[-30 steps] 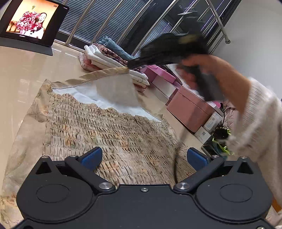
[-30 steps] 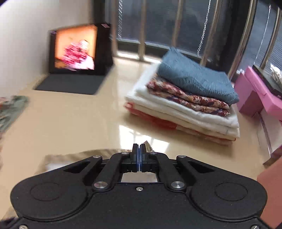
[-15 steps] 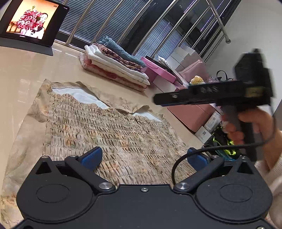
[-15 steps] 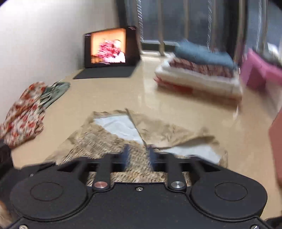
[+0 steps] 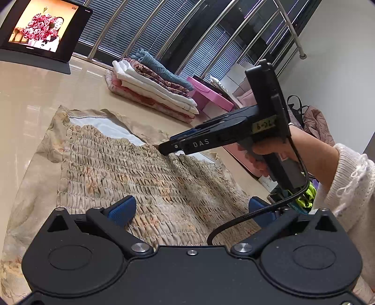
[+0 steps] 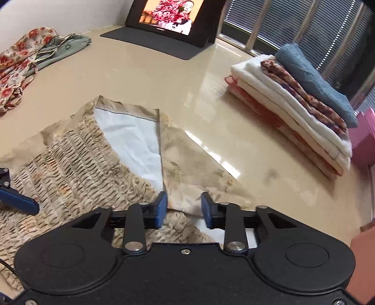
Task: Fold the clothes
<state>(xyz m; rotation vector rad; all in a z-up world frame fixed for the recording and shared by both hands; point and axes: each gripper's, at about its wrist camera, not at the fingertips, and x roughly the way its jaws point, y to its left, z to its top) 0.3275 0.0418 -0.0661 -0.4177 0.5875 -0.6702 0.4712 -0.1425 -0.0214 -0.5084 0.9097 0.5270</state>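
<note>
Smocked garment: one. Folded stack: one. Loose garments: two. Tablet: one. Grippers: two.

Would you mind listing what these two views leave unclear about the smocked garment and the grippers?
- Smocked garment: near hem hidden behind the left gripper body, left wrist view.
- Right gripper: jaws closing over the folded flap; the pads hide whether they pinch cloth, right wrist view.
- Folded stack: far end cut off by the frame edge.

A tablet stood lit on its dark mat far ahead of the claw, and pink boxes sat off to its right.
</note>
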